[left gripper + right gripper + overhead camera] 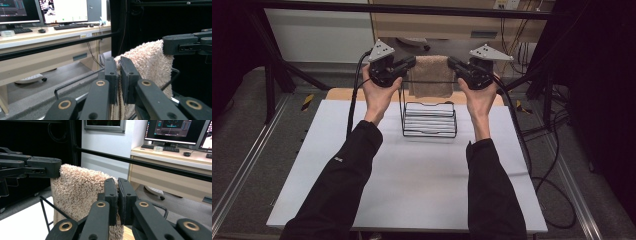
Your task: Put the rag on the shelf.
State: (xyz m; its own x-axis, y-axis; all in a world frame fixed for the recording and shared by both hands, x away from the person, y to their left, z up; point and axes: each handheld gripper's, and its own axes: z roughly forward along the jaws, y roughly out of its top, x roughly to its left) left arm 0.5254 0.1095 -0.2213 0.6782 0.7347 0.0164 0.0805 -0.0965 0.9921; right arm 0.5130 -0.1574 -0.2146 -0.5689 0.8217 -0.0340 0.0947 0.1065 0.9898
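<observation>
White table point(412, 175); both claws point(410, 62) point(453, 63) clamped on towel point(431, 75), top edge stretched left-right above wire rack point(429, 120).

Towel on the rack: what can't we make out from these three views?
- Towel's lower edge: in both gripper views, behind that view's own tongs and cut off by the bottom edge.
- Whether the towel touches the wire rack's top rail: high view, too small.
- How much cloth the left tongs and right tongs pinch: the pads cover it.
</observation>
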